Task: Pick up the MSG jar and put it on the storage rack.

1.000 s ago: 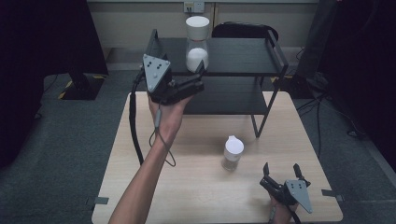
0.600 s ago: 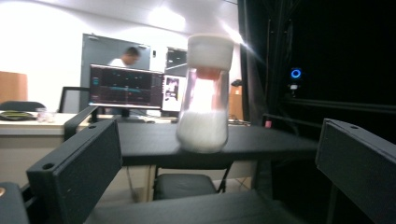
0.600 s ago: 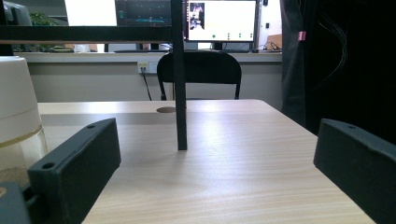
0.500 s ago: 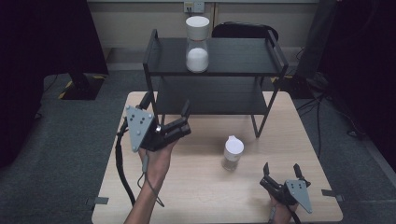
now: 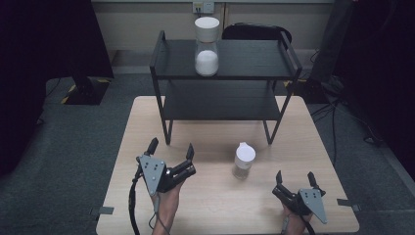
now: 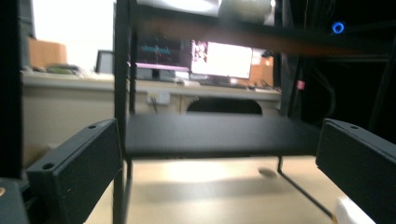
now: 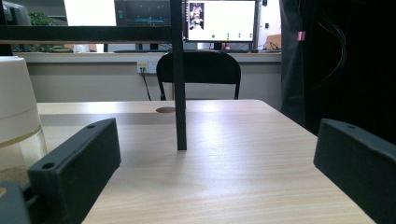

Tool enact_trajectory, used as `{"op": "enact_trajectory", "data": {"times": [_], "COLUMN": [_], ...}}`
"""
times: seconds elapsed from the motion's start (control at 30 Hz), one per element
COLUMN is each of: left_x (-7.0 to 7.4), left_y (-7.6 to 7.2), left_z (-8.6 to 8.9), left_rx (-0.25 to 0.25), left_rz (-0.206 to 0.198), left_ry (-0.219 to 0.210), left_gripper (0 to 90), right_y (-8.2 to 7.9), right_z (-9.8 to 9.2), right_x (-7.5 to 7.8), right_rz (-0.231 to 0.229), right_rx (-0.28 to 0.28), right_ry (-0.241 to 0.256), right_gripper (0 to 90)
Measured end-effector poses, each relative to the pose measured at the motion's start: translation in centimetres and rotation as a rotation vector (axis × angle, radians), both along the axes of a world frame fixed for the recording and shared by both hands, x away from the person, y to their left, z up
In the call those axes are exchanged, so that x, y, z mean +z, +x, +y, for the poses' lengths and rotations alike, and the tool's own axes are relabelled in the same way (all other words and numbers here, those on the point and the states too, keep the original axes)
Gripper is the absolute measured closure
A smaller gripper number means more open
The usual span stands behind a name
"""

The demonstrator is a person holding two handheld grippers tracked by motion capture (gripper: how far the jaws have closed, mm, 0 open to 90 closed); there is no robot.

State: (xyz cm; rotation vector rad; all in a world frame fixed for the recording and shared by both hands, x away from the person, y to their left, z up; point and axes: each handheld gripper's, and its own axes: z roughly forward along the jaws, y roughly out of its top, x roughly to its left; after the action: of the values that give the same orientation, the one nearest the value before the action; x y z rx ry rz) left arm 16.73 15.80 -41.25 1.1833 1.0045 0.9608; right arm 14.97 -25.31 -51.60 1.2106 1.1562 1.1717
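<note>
Pale wood runs under everything in the high view: the table [image 5: 215, 205] carries a black two-tier rack [image 5: 222, 78] at its far half. My left gripper [image 5: 171, 150] hovers over the near left part of the table, jaws spread wide and empty, pointing toward the rack. My right gripper [image 5: 294, 177] sits low at the near right corner, its jaws also parted with nothing between them. Between the two, a little nearer my right one, a small jar with a white lid [image 5: 243, 160] stands upright on the wood, just in front of the rack's right front leg and apart from both grippers. On the rack's top shelf a taller jar with a white lid [image 5: 206, 46] stands upright, white contents in its lower part.

In the left gripper view, my two black jaws stand far apart at the lower corners, holding nothing. Ahead lies the rack's lower shelf [image 6: 219, 135], seen nearly edge-on, with the tabletop [image 6: 210, 186] bright below it. The picture is blurred.

In the right gripper view, my jaws are again wide apart and bare. One black rack leg [image 7: 179, 93] rises from the table straight ahead. The small jar [image 7: 16, 121] stands at the far left edge, beside my left-hand jaw, not between the jaws.
</note>
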Motion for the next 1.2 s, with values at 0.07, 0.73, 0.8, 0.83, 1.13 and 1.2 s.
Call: {"op": "enact_trajectory", "data": {"times": [0.07, 0.73, 0.8, 0.83, 1.13, 1.2], "left_x": [-1.5, -9.6, -9.8, -10.0, -10.4, -10.4], "left_y": [-0.2, -1.3, -1.2, -1.2, -1.5, -1.6], "left_z": [-0.2, -0.7, -0.7, -0.8, -1.8, -2.0], "left_rx": [0.022, 0.122, 0.121, 0.128, 0.159, 0.175], "left_rz": [0.010, 0.073, 0.078, 0.078, 0.053, 0.059], "left_ry": [0.003, 0.065, 0.064, 0.068, 0.128, 0.116], "left_gripper": [0.0, 0.0, 0.0, 0.0, 0.2, 0.1], "right_y": [0.0, 0.0, 0.0, 0.0, 0.0, 0.0], "right_z": [0.0, 0.1, 0.1, 0.1, 0.1, 0.1], "right_x": [0.0, 0.0, 0.0, 0.0, 0.0, 0.0], "right_rz": [0.000, 0.000, 0.000, 0.000, 0.000, 0.000], "right_rx": [0.000, -0.003, -0.003, -0.003, -0.003, -0.006], "right_ry": [0.000, 0.000, 0.000, 0.000, 0.000, 0.000], "right_gripper": [0.0, 0.0, 0.0, 0.0, 0.0, 0.0]}}
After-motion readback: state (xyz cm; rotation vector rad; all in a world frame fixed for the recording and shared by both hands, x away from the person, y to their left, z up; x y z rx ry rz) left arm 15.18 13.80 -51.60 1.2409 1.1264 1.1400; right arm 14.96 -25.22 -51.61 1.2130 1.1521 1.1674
